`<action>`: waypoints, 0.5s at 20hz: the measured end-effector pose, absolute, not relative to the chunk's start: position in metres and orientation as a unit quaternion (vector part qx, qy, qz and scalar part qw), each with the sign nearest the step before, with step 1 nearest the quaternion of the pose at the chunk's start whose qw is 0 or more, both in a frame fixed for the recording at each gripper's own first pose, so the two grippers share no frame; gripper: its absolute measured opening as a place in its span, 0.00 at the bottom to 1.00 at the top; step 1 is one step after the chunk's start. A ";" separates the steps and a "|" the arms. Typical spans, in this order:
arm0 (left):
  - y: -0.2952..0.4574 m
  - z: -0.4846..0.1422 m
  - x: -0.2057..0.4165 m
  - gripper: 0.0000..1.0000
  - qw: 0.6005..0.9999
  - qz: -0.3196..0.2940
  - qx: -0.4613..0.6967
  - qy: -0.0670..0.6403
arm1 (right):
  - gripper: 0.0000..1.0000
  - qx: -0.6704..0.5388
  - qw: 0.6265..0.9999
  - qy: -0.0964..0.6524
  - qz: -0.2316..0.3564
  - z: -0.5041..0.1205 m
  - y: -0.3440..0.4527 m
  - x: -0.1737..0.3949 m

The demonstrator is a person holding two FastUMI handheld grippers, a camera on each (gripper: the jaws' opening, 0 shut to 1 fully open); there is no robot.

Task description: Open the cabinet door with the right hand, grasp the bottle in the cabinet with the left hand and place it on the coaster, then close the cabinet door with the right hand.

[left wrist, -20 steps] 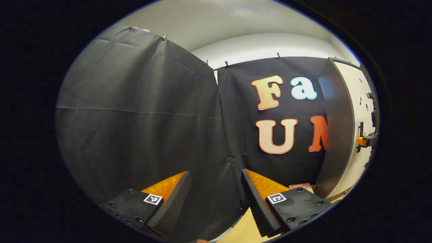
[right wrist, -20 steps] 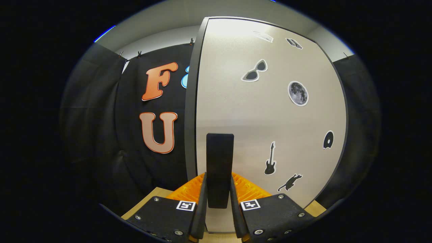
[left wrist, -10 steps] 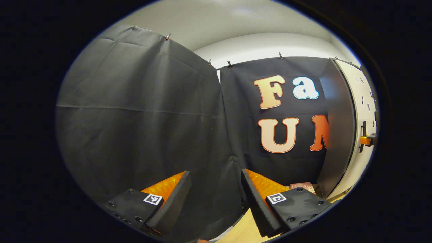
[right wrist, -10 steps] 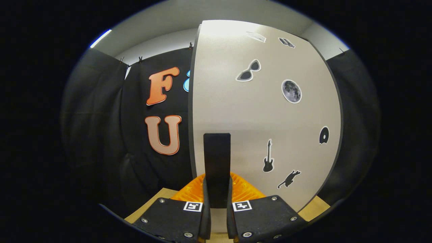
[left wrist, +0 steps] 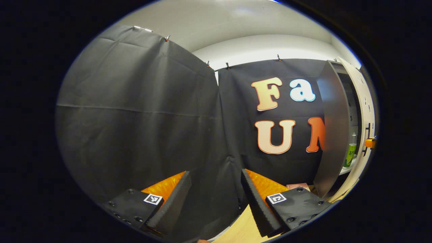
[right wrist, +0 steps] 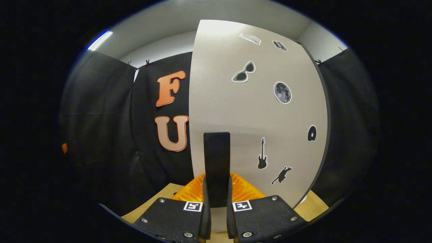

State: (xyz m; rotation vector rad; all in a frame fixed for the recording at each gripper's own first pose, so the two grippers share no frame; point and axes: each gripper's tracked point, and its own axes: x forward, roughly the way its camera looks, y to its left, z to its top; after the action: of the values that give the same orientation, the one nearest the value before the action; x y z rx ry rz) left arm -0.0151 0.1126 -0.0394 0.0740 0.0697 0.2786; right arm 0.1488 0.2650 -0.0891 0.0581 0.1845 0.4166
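Bottle [left wrist: 350, 155] stands upright inside the cabinet, seen through the gap behind the part-open cabinet door [right wrist: 256, 111]. Right gripper [right wrist: 217, 216] is clamped on the door handle [right wrist: 217, 168]; left gripper [left wrist: 216, 202], fingers apart and empty, is well away. Risk: handle slips out mid-swing, or the left reaches in too early and clips the door edge.

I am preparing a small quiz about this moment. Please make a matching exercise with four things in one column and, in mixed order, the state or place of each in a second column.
Things:
1. door handle
2. bottle
3. left gripper
4. cabinet door

States or places:
A. open, holds nothing
B. stands on a shelf inside the cabinet
C. clamped between the fingers of the right gripper
D. partly open, with stickers on its front

Pairs: 1-C, 2-B, 3-A, 4-D
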 end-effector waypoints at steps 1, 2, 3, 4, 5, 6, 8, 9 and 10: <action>0.112 -0.039 -0.015 0.95 0.989 0.135 0.040 0.033 | 0.18 0.030 0.974 0.091 0.206 -0.088 0.263 0.147; 0.110 -0.040 -0.013 0.95 0.990 0.131 0.042 0.032 | 0.18 0.030 0.974 0.091 0.204 -0.088 0.261 0.146; 0.108 -0.040 -0.013 0.96 0.991 0.126 0.041 0.031 | 0.18 0.031 0.974 0.092 0.203 -0.088 0.260 0.144; 0.105 -0.040 -0.011 0.96 0.991 0.121 0.040 0.030 | 0.18 0.031 0.975 0.091 0.200 -0.088 0.258 0.144; 0.103 -0.038 -0.011 0.96 0.992 0.116 0.038 0.030 | 0.18 0.030 0.976 0.091 0.197 -0.087 0.256 0.143; 0.101 -0.038 -0.012 0.94 0.993 0.111 0.037 0.029 | 0.18 0.029 0.977 0.090 0.192 -0.087 0.254 0.142; 0.097 -0.037 -0.010 0.96 0.994 0.103 0.035 0.028 | 0.18 0.027 0.979 0.087 0.185 -0.086 0.250 0.141; 0.096 -0.037 -0.010 0.96 0.994 0.099 0.036 0.027 | 0.18 0.029 0.979 0.087 0.181 -0.086 0.248 0.141; 0.095 -0.037 -0.010 0.95 0.994 0.096 0.036 0.027 | 0.18 0.032 0.980 0.088 0.178 -0.086 0.245 0.140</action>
State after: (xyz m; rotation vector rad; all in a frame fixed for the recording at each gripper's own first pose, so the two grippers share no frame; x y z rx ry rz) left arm -0.0099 0.0946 -0.0370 0.0725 0.0532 0.1929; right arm 0.1395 0.2454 -0.0864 0.0638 0.1763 0.3587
